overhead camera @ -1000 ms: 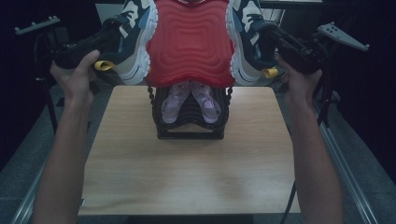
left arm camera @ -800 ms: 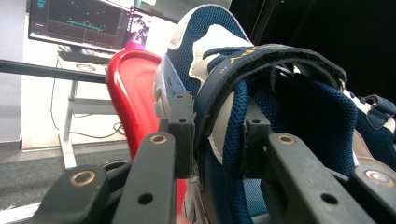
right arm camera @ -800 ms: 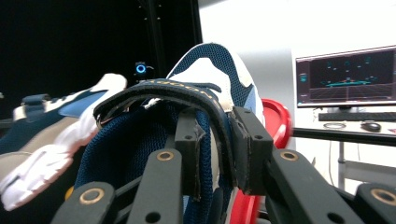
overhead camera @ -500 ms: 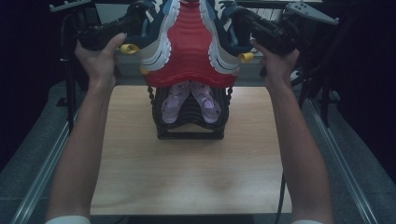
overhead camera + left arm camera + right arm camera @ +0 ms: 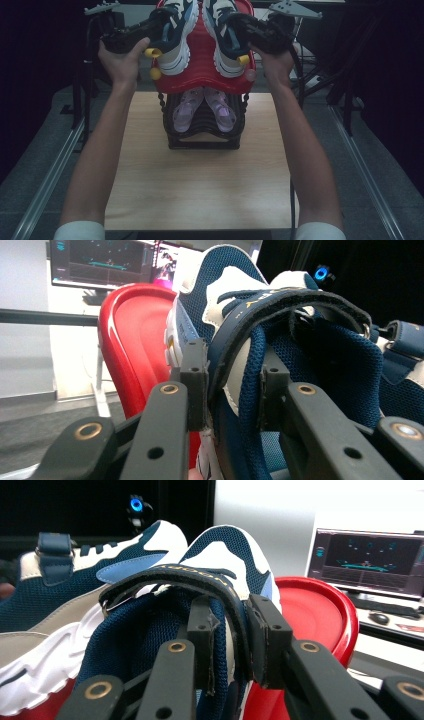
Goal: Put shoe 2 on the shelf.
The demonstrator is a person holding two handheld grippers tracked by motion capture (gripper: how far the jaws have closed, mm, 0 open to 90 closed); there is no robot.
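A: Where are the sneakers?
B: Above the red rack top [image 5: 202,70] beyond the worktop [image 5: 200,180]. The left gripper [image 5: 227,385] is clamped on the left sneaker [image 5: 172,35], the right gripper [image 5: 227,635] on the right sneaker [image 5: 227,37].
A: Any writing?
B: Gold strap lettering [image 5: 200,573], too small to read.

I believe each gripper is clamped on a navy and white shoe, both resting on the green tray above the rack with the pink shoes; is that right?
Not quite: the tray is red, not green, as the high view shows. The rest holds: the left gripper and right gripper each clamp a navy and white shoe above the rack with the pink shoes.
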